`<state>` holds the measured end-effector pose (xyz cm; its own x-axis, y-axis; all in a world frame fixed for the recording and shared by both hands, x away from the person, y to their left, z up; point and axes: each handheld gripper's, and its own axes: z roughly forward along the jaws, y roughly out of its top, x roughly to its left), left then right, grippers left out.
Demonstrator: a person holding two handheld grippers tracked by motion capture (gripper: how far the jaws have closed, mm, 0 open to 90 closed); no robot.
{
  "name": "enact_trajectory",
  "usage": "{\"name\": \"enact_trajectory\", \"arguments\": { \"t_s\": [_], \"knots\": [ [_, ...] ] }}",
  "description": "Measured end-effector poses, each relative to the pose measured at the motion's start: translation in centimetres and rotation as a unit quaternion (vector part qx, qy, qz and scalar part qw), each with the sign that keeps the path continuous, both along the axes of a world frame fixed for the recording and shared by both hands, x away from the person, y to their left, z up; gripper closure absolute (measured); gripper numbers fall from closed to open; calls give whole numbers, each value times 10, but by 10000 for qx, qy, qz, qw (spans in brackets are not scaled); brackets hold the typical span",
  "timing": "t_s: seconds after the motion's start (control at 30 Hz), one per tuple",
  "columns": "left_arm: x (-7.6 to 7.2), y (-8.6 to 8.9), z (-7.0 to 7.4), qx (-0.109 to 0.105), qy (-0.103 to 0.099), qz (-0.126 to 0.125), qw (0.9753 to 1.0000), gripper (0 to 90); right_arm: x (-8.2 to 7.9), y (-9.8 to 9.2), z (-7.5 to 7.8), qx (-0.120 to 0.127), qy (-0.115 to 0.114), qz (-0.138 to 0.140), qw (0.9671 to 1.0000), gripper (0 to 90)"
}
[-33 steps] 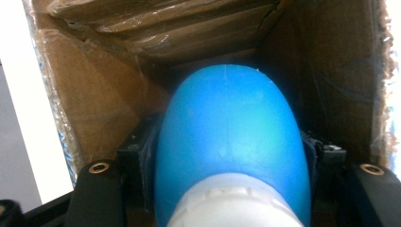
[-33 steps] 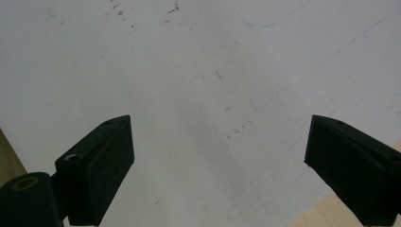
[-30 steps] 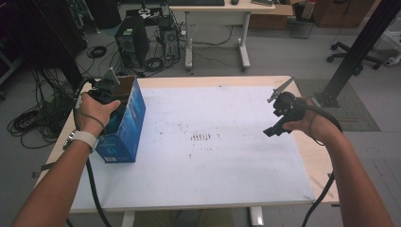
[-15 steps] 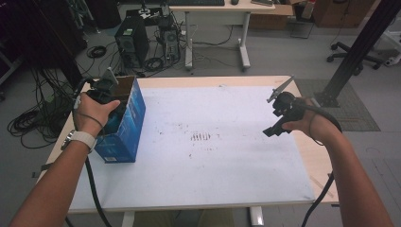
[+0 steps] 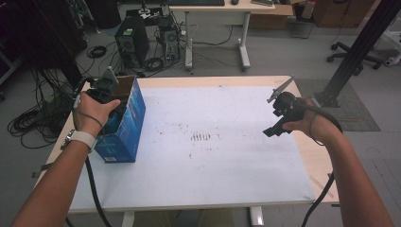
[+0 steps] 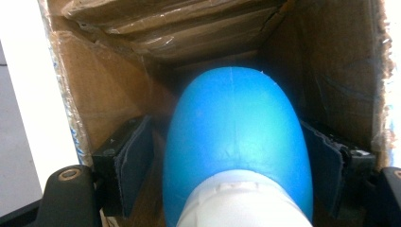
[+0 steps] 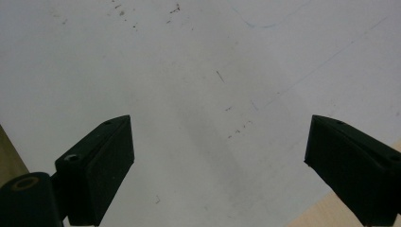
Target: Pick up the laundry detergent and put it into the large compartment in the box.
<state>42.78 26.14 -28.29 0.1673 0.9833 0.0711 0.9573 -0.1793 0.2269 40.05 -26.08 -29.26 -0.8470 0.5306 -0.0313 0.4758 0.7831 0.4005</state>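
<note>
Overhead, a white-topped table (image 5: 198,175) spreads beneath both grippers, with computer towers (image 5: 130,45) and cables on the floor beyond them. The left gripper (image 6: 227,156), wrist bent downward, sits inside the open blue box (image 5: 124,127), jaws flanking a blue-and-white object (image 6: 236,142); whether they press it, I cannot tell. The right gripper (image 7: 217,161) hovers over bare tabletop, jaws wide, empty.
</note>
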Motion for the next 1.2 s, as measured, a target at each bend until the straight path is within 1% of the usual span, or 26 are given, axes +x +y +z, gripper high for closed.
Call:
{"name": "enact_trajectory", "arguments": {
  "t_s": [0.27, 0.67, 0.7, 0.73, 0.77, 0.87, 0.97, 1.07, 1.2],
  "knots": [
    [-1, 0, 1, -18, -32, -18, 10000, 225, -1, 0, 1, -3, -8, -5, 10000, 91],
    [-4, 1, 8, -112, -103, -35, 9999, 222, -2, 0, 2, 11, -35, 5, 10000, 91],
    [-5, 1, 9, -94, -128, -39, 9999, 223, -3, 0, 2, 9, -31, 1, 10000, 91],
    [-6, 1, 10, -32, -180, -31, 9998, 221, -3, 0, 3, 13, -33, -3, 10000, 91],
    [-6, 1, 12, -45, -200, -37, 9998, 192, -3, 0, 3, 20, -36, -5, 10000, 91],
    [-7, 2, 15, -115, -198, -31, 9997, 196, -3, -1, 3, 11, -40, -5, 10000, 91],
    [-8, 1, 18, -107, -195, -47, 9997, 171, -4, 0, 4, 21, -42, -4, 10000, 91],
    [-9, 0, 21, -109, -191, -67, 9997, 166, -5, -1, 5, 26, -60, 2, 10000, 91],
    [-10, 0, 26, -188, -167, -65, 9997, 145, -6, -2, 6, 32, -81, -6, 10000, 91]
  ]
}}
